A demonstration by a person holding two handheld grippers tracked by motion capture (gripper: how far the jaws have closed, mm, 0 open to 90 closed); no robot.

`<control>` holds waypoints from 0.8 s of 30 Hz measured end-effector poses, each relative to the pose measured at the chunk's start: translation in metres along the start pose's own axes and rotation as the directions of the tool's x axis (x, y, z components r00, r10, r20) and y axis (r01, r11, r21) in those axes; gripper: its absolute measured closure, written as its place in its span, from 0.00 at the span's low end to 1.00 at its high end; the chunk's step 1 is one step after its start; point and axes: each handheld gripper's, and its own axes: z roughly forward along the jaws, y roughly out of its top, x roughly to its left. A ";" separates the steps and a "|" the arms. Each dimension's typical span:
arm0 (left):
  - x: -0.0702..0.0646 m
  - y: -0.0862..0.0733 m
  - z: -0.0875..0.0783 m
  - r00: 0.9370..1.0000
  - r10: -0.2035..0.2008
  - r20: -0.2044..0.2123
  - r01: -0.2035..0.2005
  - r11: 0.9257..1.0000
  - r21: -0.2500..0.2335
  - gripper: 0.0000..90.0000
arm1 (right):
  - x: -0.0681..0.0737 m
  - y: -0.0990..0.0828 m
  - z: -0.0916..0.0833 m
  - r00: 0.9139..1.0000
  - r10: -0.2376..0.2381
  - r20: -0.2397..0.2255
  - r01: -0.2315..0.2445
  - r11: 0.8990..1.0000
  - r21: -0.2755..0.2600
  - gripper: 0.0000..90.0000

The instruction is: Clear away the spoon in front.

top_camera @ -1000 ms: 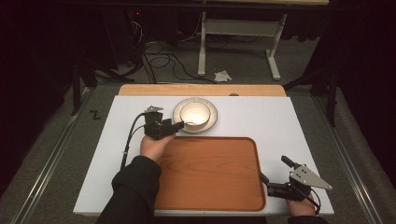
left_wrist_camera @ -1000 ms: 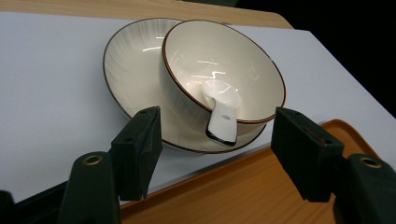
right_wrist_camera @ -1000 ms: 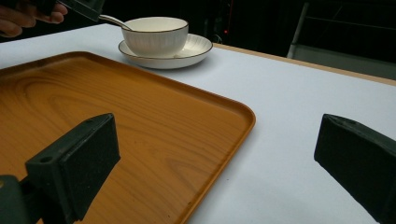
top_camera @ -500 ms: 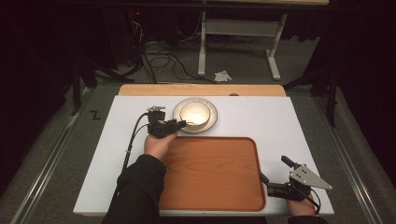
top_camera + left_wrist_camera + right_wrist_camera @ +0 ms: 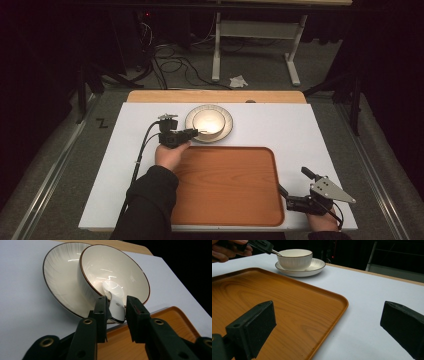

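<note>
Jaws of the left gripper (image 5: 115, 311) have just been closing around the white spoon (image 5: 115, 300), whose scoop is lying in the bowl (image 5: 117, 277) on the plate (image 5: 62, 282); contact is unclear. Beside the tray (image 5: 225, 185), the right gripper (image 5: 327, 335) is gaping wide, holding nothing.

The person wears a black long sleeve (image 5: 150, 200) on the left arm. The left gripper (image 5: 116, 312) is black, with flat rectangular pads and round brass-ringed screw holes along its jaws; a black cable (image 5: 142, 150) trails from it. The right gripper (image 5: 285, 192) is black too, topped by a grey three-cornered plate (image 5: 330, 189) with small holes.
</note>
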 end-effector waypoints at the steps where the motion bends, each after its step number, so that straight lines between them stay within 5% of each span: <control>1: 0.000 0.000 0.000 1.000 0.000 0.000 0.000 1.000 0.000 0.80 | 0.000 0.000 0.000 1.000 0.000 0.000 0.000 1.000 0.000 0.01; 24: -0.006 0.000 -0.003 0.999 0.034 0.018 -0.033 0.999 -0.020 0.94 | -0.001 0.000 0.000 1.000 0.000 -0.001 0.000 1.000 -0.001 0.01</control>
